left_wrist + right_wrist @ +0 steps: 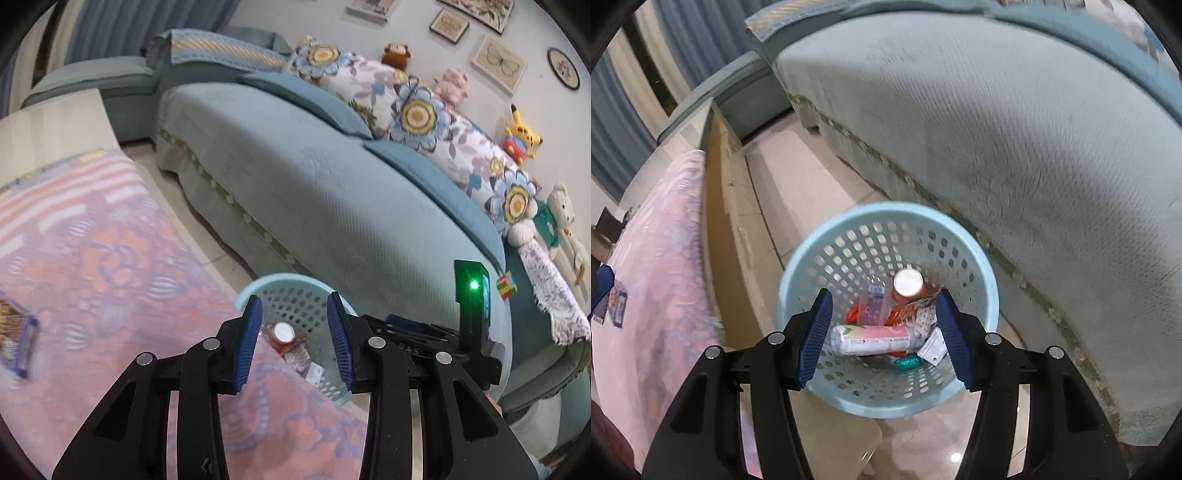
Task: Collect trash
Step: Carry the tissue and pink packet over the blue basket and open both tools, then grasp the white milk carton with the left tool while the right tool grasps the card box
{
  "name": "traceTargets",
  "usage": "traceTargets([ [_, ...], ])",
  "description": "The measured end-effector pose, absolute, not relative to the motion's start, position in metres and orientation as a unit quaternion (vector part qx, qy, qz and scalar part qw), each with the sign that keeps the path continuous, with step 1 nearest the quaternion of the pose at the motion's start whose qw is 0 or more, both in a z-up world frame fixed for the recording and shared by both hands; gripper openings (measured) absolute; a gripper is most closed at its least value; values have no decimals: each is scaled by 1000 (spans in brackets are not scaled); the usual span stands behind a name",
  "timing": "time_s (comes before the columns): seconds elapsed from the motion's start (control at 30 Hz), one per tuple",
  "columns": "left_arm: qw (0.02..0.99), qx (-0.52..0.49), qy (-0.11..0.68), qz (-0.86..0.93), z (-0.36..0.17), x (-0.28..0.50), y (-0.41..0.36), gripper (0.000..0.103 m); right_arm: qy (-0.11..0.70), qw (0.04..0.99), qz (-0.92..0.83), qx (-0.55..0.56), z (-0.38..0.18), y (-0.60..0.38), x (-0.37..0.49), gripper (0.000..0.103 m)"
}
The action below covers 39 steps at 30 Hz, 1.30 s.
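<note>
On the tiled floor, between table and sofa, a pale blue basket [886, 395] is seen, filled with bottles [908, 286] and wrappers. Directly above it the right gripper [884, 338] is held with jaws spread, empty. At ten o'clock of the basket, over the table's pink cloth [110, 240], the left gripper [293, 341] is held released, empty.

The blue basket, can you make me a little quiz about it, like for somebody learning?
1. True or false: the light blue basket stands on the floor between the sofa and the table.
2. Which holds something: A left gripper, B right gripper, C neither?
3. Fill in: the bottle with the white cap lies ___ the basket.

Key: 1 true; 2 C; 3 inside.
</note>
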<state>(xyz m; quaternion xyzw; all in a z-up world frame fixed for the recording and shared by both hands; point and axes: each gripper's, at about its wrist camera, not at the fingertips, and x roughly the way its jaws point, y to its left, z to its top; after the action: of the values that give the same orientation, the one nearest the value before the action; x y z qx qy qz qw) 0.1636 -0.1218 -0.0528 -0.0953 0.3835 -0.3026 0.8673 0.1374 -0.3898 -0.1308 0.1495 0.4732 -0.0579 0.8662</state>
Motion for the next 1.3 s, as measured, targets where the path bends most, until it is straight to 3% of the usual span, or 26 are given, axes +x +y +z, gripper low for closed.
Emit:
traceTargets([
  [0.07,877,-104,369,-291,-39,156,-102,44,460,875,-49,141,-113,-380,133,55],
  [0.3,907,-131,324,-235,-6,127,-13,45,406,908,17,107,-44,-312,125,55],
  [0.43,922,-136,310,-185,1,111,45,57,376,921,66,83,-18,-263,122,55],
  [0.53,928,-153,305,-149,-1,104,88,64,361,924,113,61,-7,-214,124,64],
  [0.77,915,-215,340,-29,-33,116,199,69,395,896,203,9,-36,-92,149,65],
  [0.83,911,-208,357,4,-47,125,219,68,403,889,216,-14,-50,-66,159,70],
  [1.0,899,-213,382,25,-77,146,242,68,415,875,235,-80,-76,-27,177,74],
  [1.13,900,-196,388,29,-88,167,247,68,402,875,247,-107,-83,-14,176,89],
  [1.3,896,-180,404,35,-96,186,248,68,397,879,215,-150,-99,3,185,90],
])
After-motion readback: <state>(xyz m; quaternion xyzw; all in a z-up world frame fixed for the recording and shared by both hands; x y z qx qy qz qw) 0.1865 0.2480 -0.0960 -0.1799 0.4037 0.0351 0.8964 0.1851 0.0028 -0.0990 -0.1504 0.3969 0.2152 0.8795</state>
